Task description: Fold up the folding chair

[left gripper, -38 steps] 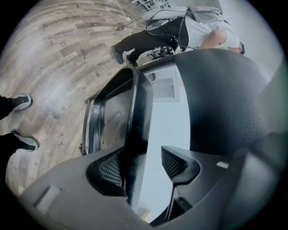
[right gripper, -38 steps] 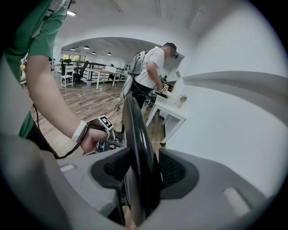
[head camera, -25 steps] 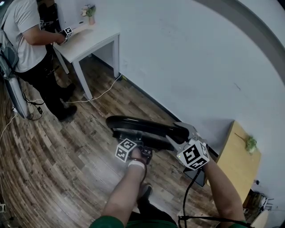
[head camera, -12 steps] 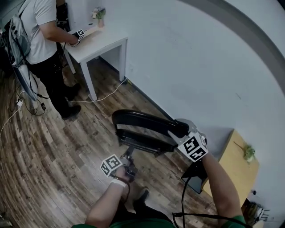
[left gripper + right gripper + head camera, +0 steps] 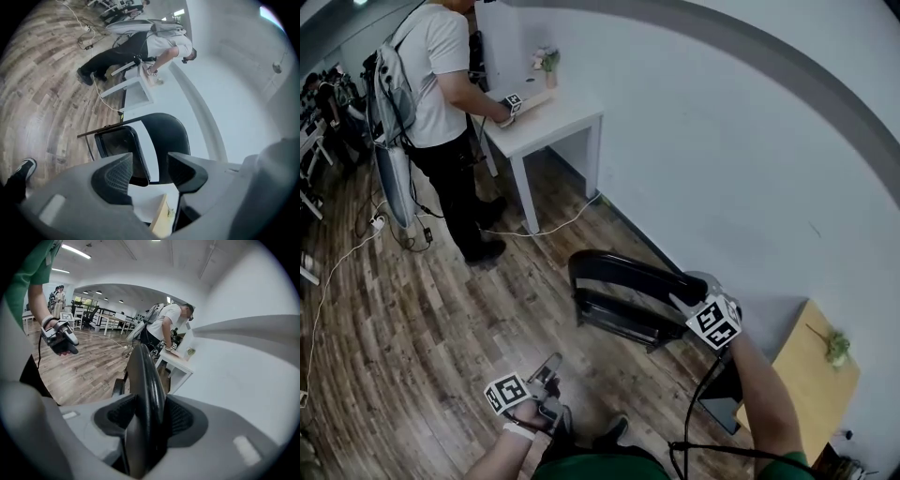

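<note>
Now, in the head view, the black folding chair (image 5: 623,292) stands on the wooden floor (image 5: 412,309) at the middle of the frame, close to the white wall (image 5: 741,141). The right gripper (image 5: 687,286) is clamped on the right end of the chair's curved backrest (image 5: 628,270). The left gripper (image 5: 550,366) hangs at the lower centre, well apart from the chair, with nothing in it. A person (image 5: 441,66) at the upper left leans on a white table (image 5: 562,117), and a small wooden table (image 5: 797,347) sits at the lower right. In the left gripper view, the left gripper (image 5: 157,171) has its jaws apart; they have just been closing a little, yet nothing lies between them. The folding chair (image 5: 166,136) shows beyond the gap at the frame's centre, its seat (image 5: 117,145) to the left of the backrest. In the right gripper view, the right gripper (image 5: 147,416) has both pads pressed on the dark edge of the backrest (image 5: 145,371), which runs up through the centre of the frame. The left gripper (image 5: 61,341) shows at the upper left, held over the floor.
</note>
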`<state>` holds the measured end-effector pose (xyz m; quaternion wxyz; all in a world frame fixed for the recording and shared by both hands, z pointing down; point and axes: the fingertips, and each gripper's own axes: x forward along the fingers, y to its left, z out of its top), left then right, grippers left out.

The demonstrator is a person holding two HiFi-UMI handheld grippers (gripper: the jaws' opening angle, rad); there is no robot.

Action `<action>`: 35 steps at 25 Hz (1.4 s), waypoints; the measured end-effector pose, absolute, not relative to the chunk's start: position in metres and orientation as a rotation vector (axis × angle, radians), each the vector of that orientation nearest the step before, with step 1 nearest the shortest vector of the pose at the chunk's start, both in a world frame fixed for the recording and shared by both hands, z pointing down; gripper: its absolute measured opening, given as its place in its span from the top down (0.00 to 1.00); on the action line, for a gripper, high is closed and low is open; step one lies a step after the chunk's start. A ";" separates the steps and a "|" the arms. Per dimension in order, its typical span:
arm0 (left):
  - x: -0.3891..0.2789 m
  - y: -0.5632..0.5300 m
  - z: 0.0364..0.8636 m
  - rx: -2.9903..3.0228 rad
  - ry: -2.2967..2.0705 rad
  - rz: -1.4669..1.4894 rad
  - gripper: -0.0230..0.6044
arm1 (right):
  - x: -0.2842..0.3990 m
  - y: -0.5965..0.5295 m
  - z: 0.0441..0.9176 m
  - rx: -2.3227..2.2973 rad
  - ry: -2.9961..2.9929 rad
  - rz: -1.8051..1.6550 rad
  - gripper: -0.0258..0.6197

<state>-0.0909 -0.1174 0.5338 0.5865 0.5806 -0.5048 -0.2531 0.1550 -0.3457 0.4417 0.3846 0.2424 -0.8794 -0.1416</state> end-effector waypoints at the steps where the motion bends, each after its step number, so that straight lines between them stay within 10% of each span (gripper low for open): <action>1: -0.100 -0.107 0.527 1.351 -1.198 -0.597 0.58 | 0.155 -0.344 0.443 0.610 -2.251 -0.347 0.64; 35: -0.133 -0.069 0.490 1.305 -1.326 -0.647 0.62 | 0.157 -0.361 0.447 0.576 -2.281 -0.304 0.65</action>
